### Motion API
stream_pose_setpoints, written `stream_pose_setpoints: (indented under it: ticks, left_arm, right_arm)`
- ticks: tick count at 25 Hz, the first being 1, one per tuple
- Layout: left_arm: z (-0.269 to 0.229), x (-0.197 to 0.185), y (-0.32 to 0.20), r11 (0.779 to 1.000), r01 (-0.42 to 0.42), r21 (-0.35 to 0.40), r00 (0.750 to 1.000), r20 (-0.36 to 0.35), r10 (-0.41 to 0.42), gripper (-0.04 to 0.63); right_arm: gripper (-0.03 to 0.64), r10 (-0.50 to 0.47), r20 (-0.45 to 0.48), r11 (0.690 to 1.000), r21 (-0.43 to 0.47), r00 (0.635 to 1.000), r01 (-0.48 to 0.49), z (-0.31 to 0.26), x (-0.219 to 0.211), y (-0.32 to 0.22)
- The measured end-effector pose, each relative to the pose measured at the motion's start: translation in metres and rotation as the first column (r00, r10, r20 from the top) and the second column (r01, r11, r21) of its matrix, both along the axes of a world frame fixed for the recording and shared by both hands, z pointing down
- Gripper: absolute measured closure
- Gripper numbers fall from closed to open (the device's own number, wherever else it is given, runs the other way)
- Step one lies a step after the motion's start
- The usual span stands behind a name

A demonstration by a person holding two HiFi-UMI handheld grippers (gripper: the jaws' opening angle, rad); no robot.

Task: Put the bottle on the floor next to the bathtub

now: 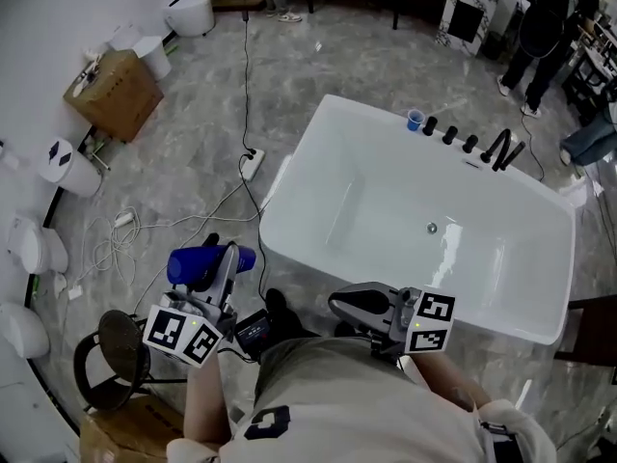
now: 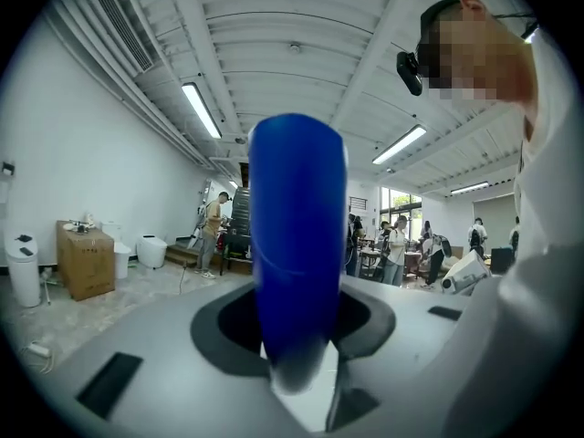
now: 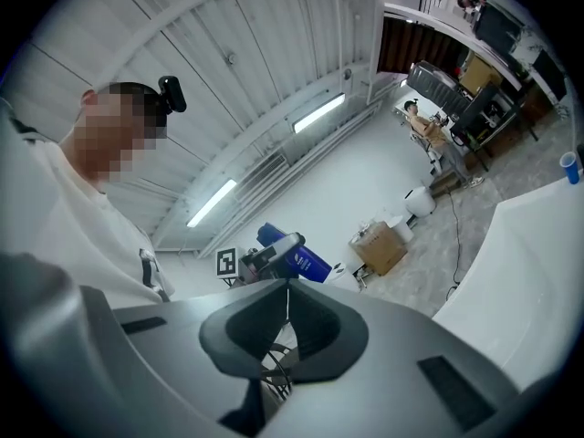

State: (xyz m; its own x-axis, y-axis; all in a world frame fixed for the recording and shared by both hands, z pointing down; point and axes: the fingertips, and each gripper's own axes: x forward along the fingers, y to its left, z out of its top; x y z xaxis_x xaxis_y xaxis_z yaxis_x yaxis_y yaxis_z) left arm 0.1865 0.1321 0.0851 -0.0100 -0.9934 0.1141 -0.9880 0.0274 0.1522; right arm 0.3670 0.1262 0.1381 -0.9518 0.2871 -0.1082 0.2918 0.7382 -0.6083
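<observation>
Cables (image 1: 116,244) in white loops lie on the grey marbled floor (image 1: 193,143) at the left. Just right of them, the left hand-held gripper (image 1: 228,258) is clamped on a blue plastic bottle (image 1: 188,265), which sits crosswise in its jaws, above the floor and left of the white rectangular bathtub (image 1: 366,112). Further right, the right hand-held gripper (image 1: 339,304) is near the tub's near rim, jaws pressed together with nothing between them.

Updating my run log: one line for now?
left tongs: shut on blue bottle | right tongs: shut, empty | bathtub: ahead
</observation>
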Motion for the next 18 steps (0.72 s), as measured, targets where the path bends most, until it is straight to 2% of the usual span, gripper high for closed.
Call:
stream_pose_setpoints:
  ticks: [6, 12, 16, 18]
  left_arm:
    - [0.027, -0.106, -0.002, 1.0, 0.008, -0.007, 1.0, 0.005, -0.008, 0.408]
    - [0.05, -0.214, -0.015, 0.998, -0.052, -0.023, 0.999, -0.015, 0.052, 0.408]
    - [0.058, -0.263, -0.025, 0.995, -0.095, -0.032, 0.995, -0.018, 0.094, 0.408]
    - [0.06, -0.281, -0.031, 0.992, -0.119, -0.031, 0.993, 0.003, 0.119, 0.408]
  right_arm:
    - [0.589, -0.041, -0.094, 0.999, -0.012, 0.995, 0.04, 0.016, -0.107, 0.007]
    - [0.589, 0.028, -0.127, 0.998, -0.058, 0.992, -0.036, 0.018, -0.22, -0.008]
    - [0.589, 0.074, -0.157, 0.995, -0.056, 0.985, -0.084, 0.018, -0.266, -0.005]
    - [0.589, 0.084, -0.175, 0.994, -0.056, 0.981, -0.095, 0.019, -0.28, 0.002]
